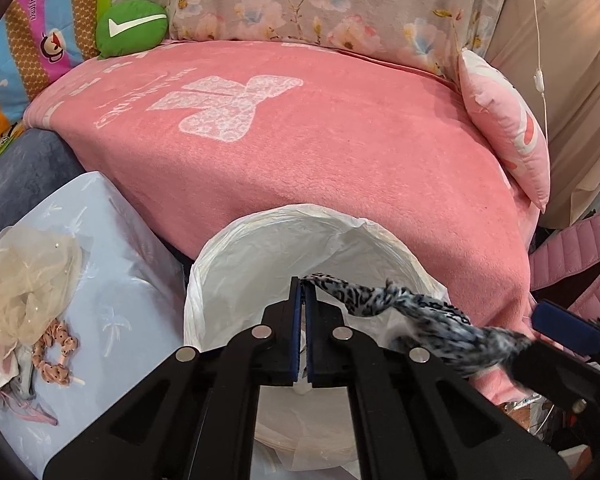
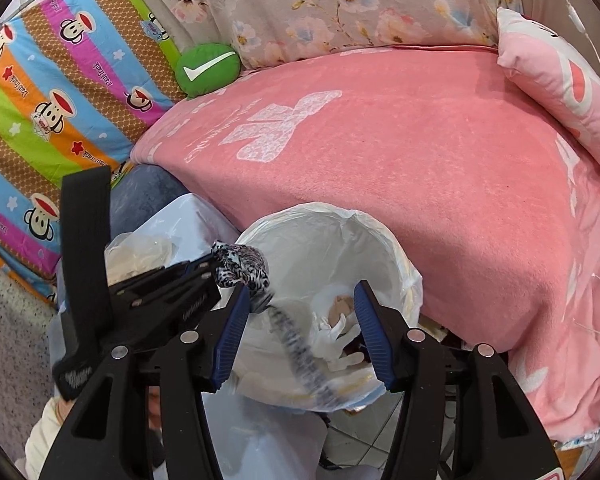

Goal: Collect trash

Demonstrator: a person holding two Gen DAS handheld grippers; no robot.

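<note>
My left gripper (image 1: pixel 302 288) is clamped on one end of the leopard-print cloth strip (image 1: pixel 396 304), which runs rightward over the bin's (image 1: pixel 260 236) near rim toward my right gripper (image 2: pixel 300 320), whose fingers stand apart, gripping nothing.

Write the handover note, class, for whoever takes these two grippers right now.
Left gripper: jaws shut on one end of the leopard-print fabric strip, held above the lined trash bin.
Right gripper: jaws open, strip hanging loose between them over the bin.
Done: some white trash already lies in the bin.
Left: drop the strip in; crumpled plastic and a spotted scrunchie remain on the blue surface beside the bin.
</note>
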